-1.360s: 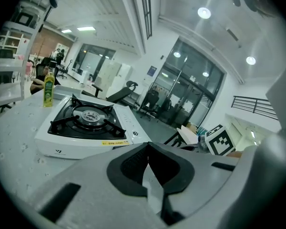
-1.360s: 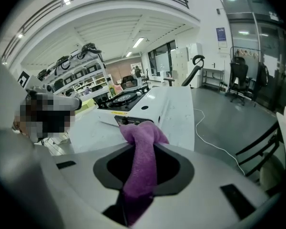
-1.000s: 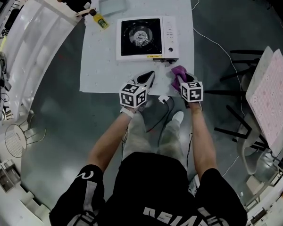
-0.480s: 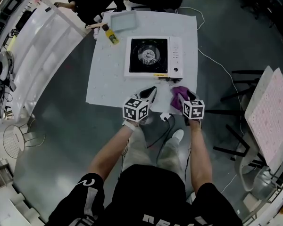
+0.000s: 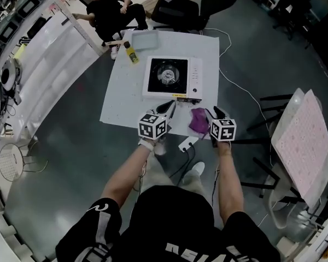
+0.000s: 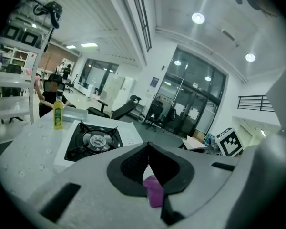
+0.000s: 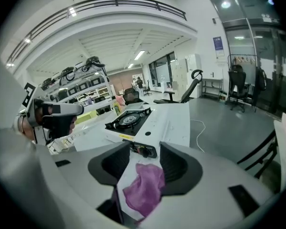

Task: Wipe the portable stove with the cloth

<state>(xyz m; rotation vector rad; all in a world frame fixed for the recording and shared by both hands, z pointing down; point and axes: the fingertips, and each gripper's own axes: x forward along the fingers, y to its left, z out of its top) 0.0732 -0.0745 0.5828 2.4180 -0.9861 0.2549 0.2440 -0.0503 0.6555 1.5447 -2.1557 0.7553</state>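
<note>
A: Down on the white table [image 5: 120, 100], from the head view: picking out the portable stove [image 5: 172, 76] first, flat on the sheet, black burner plate on its left part, white control strip along its right.

B: Any sign of the cloth [image 5: 198, 120]?

A: Right there. Purple, bunched up, lying on the table just in front of the stove's near right corner, between the two grippers.

B: Over to the right gripper [image 5: 213, 113], then.

A: Jaws well apart, and just been opening. Checking the right gripper view: cloth framed between the two black pads, lying below them on the sheet, untouched by either pad. Holding nothing.

B: And the left gripper [image 5: 169, 107]?

A: Pointing at the stove's front edge, just left of the cloth. Tips drawn together in the left gripper view, nothing pinched between them. Only a scrap of purple showing low in the gap behind the tips; hard to say more.

B: Anything else up top?

A: Yellow bottle [image 5: 131, 53] upright near the far left corner, grey tray [image 5: 144, 38] just beside it at the far edge. Beyond the table, a seated person [image 5: 112, 12] and a black office chair [image 5: 177, 7].
</note>
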